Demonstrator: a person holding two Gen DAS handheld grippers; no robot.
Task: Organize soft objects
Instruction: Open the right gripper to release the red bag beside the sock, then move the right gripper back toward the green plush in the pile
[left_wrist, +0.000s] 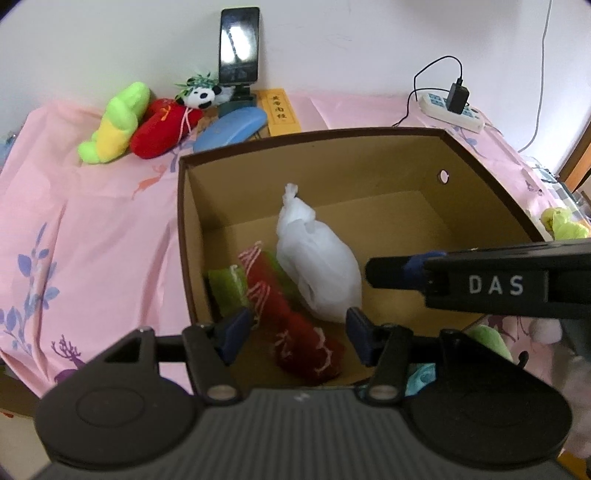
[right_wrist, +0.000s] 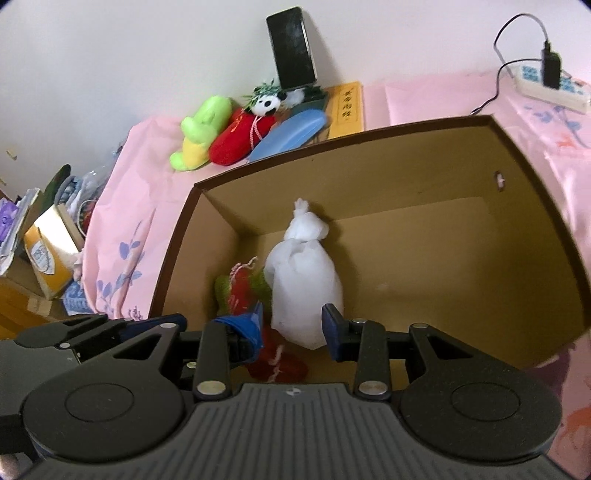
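Note:
An open cardboard box stands on the pink cloth. Inside lie a white tied bag and a red and green plush. My left gripper is open and empty above the box's near edge, over the plush. My right gripper is open and empty, just above the white bag; its body also shows in the left wrist view. A green and yellow plush, a red plush and a small panda lie behind the box.
A phone on a stand, a blue case and a yellow box sit by the wall. A power strip lies back right. More plush lies right of the box. Clutter sits beside the table's left.

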